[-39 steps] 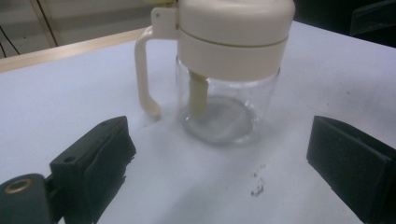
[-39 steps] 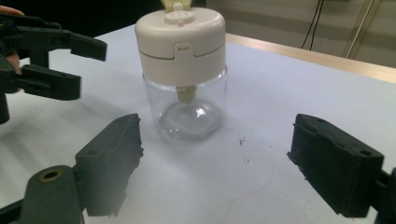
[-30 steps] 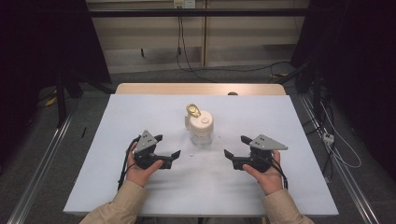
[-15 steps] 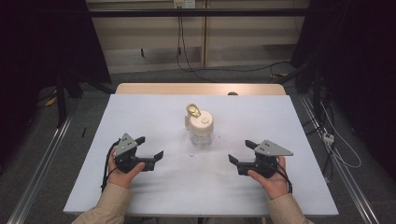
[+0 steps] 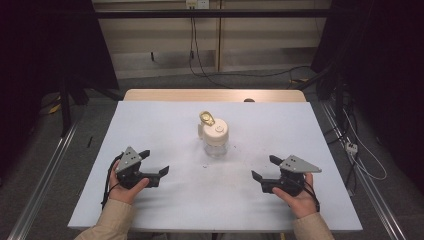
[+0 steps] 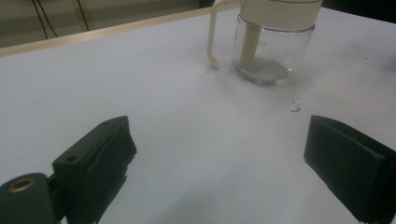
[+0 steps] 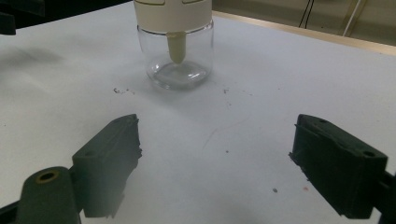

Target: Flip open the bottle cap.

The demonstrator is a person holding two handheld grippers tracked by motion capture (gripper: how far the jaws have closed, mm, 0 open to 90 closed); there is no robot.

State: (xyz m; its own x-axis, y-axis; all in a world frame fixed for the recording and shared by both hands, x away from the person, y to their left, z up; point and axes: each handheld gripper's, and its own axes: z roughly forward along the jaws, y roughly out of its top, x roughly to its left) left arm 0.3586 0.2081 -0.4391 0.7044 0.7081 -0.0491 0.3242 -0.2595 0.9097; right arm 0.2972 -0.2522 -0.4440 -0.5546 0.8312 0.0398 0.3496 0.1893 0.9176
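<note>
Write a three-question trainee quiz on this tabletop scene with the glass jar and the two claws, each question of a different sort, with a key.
1. True or false: the left claw grips the glass jar.
2. Which best describes the right claw? A shut on the jar; B open and holding nothing; C shut and holding nothing.
3. Fill in: the jar stands ______ on the white table.

Key: 1 false, both claws sit apart from the jar. 2 B. 3 upright.
</note>
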